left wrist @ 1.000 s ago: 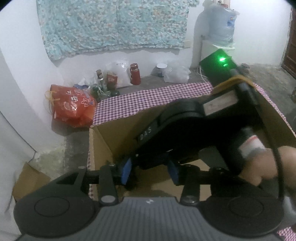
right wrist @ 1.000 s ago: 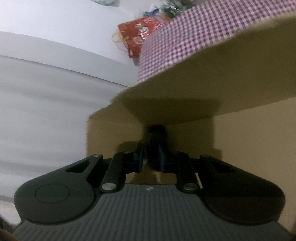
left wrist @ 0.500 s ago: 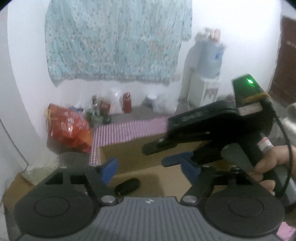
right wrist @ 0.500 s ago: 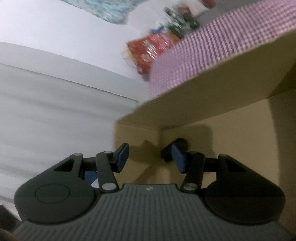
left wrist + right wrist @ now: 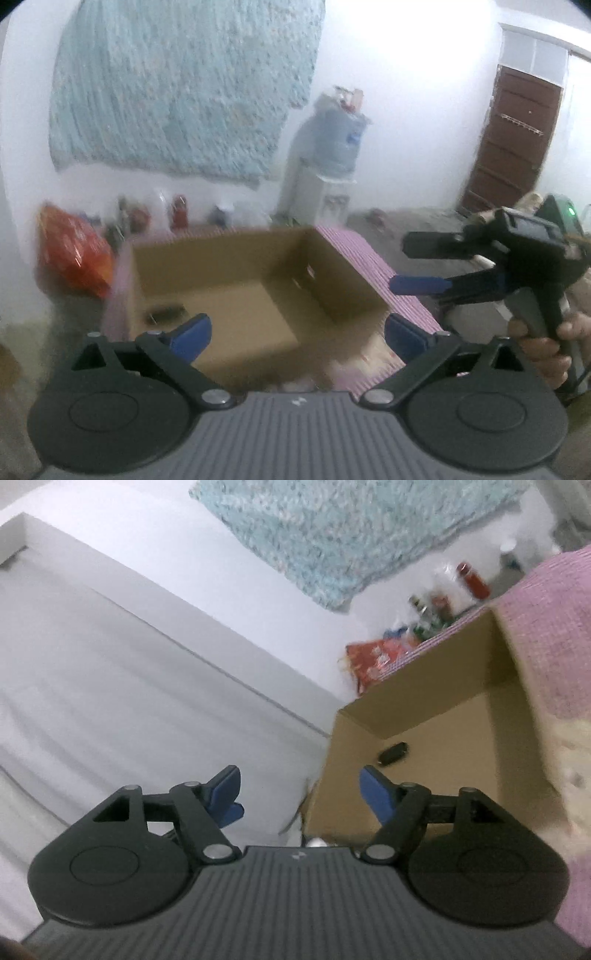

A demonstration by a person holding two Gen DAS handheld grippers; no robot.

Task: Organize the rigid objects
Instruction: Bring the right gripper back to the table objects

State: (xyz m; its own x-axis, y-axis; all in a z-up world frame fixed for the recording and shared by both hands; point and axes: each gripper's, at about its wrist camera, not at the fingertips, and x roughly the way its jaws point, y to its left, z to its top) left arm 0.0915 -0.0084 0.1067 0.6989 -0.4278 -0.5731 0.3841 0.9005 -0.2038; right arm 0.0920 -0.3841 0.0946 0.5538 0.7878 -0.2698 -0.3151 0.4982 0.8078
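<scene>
At far left sits a red bag (image 5: 75,258) on the floor, well clear of my work. Next comes the open cardboard box (image 5: 236,291) on the checked cloth (image 5: 373,266); the small black object (image 5: 166,314), something like a key fob, lies on the box floor by its left wall. My left gripper (image 5: 297,332) is near the box's near side, its jaws opening wide with nothing between them. To the right, my right gripper (image 5: 421,264) is also opening and empty, gripped by a hand (image 5: 543,347). Both views are blurred, so I risk clipping the box wall and shoving it.
</scene>
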